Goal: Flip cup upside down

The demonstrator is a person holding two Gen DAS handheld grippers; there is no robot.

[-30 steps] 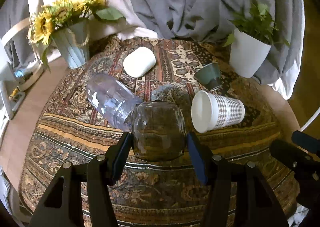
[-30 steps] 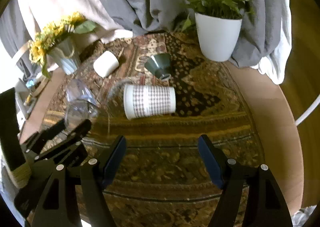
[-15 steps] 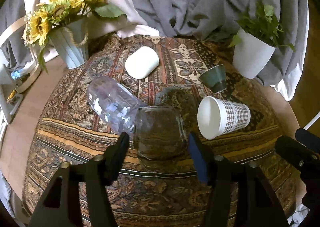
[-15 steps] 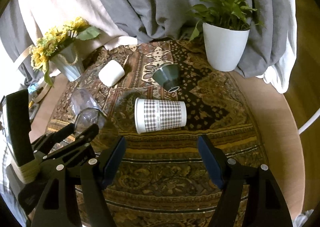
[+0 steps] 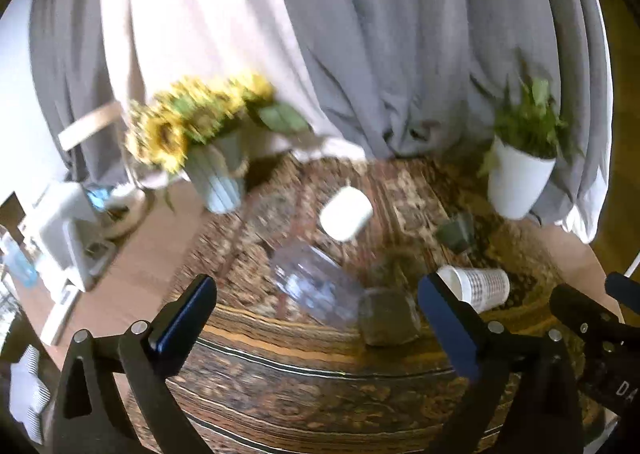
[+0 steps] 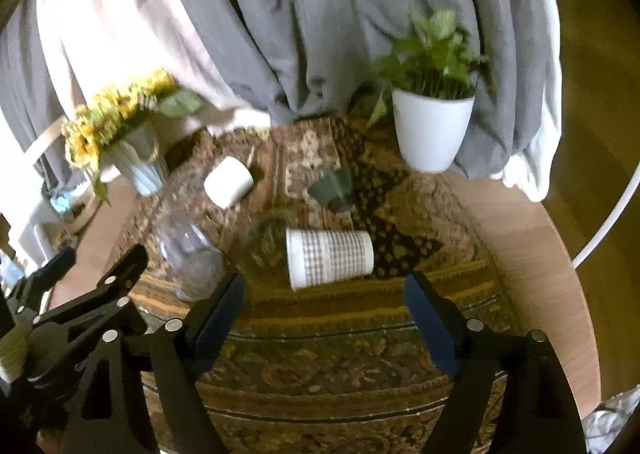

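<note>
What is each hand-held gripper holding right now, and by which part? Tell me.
Nothing. The left hand-held gripper and the right hand-held gripper are both open and empty; the glass cup stands free on the patterned cloth.

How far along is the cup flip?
Looks done: the glass cup stands free on the rug, apparently base up, though blur leaves that unsure. In hand: nothing; left gripper and right gripper are both open. Left: perhaps the paper cup, lying on its side.
</note>
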